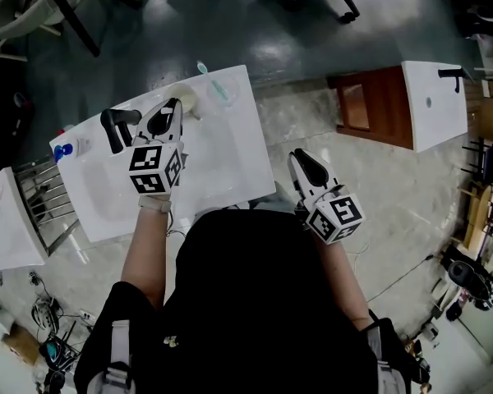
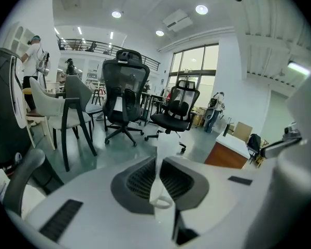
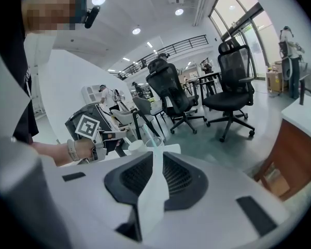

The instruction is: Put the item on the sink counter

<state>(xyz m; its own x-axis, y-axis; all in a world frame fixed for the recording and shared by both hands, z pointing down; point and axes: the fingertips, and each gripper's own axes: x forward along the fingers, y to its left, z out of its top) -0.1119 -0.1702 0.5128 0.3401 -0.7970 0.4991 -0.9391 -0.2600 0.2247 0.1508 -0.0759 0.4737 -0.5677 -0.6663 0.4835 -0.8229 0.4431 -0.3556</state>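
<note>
A white sink counter [image 1: 230, 154] with a black faucet [image 1: 117, 125] lies at the left of the head view. My left gripper [image 1: 171, 109] reaches over its far edge. It is shut on a white cup [image 1: 186, 97], which sits at its tips. In the left gripper view the cup [image 2: 165, 149] rises between the closed pads of that gripper [image 2: 163, 183], with a small white loop showing low in the gap. The right gripper view shows the same cup [image 3: 135, 146] at the counter's corner. My right gripper [image 1: 300, 161] hangs shut off the counter's right side, over the floor, with nothing held [image 3: 156, 162].
A clear glass with a teal toothbrush [image 1: 223, 89] stands beside the cup. A blue-capped bottle [image 1: 63, 151] sits at the counter's left end, with a metal rack [image 1: 41, 195] below it. A second white sink on a wooden cabinet [image 1: 370, 105] stands at the right. Office chairs [image 2: 125, 87] are beyond.
</note>
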